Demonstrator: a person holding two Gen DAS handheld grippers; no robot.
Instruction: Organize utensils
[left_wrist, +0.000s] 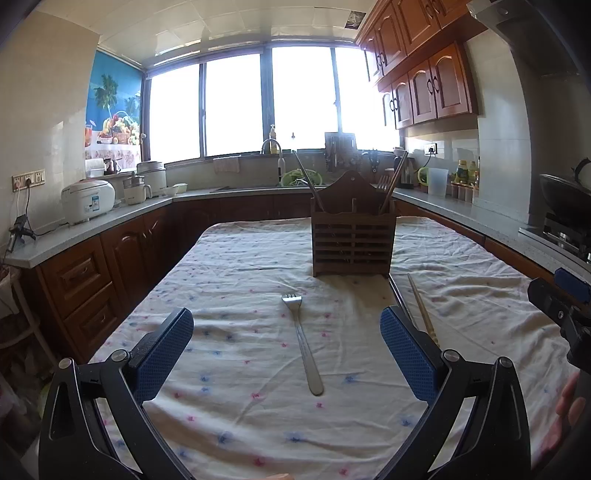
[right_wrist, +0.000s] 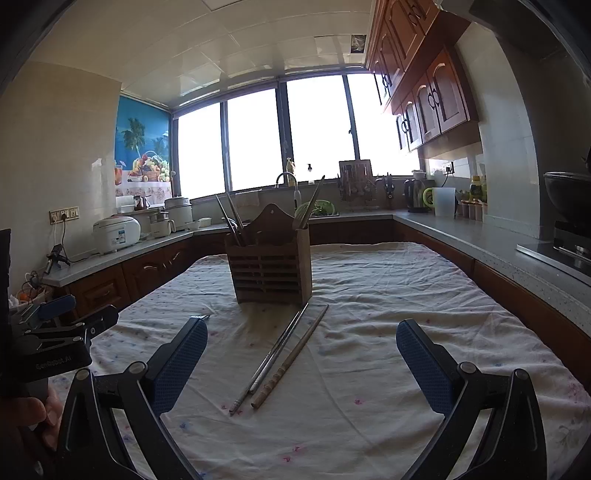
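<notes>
A brown wooden utensil holder (left_wrist: 352, 236) stands on the cloth-covered table (left_wrist: 240, 424), with chopsticks and a fork in it; it also shows in the right wrist view (right_wrist: 271, 264). A steel fork (left_wrist: 304, 345) lies in front of it, between the fingers of my open, empty left gripper (left_wrist: 287, 325). Loose chopsticks (right_wrist: 280, 356) lie between the fingers of my open, empty right gripper (right_wrist: 302, 334), a wooden one (right_wrist: 291, 360) beside metal ones (right_wrist: 269, 358). The wooden chopstick (left_wrist: 423, 310) also shows past my left gripper's right finger. The fork tip (right_wrist: 202, 316) peeks past my right gripper's left finger.
Kitchen counters (left_wrist: 110, 218) with rice cookers (left_wrist: 88, 199), a sink (left_wrist: 273, 186) and a stove with a wok (left_wrist: 565, 195) surround the table. The other gripper shows at each view's edge, the right one in the left wrist view (left_wrist: 557, 306) and the left one in the right wrist view (right_wrist: 62, 325).
</notes>
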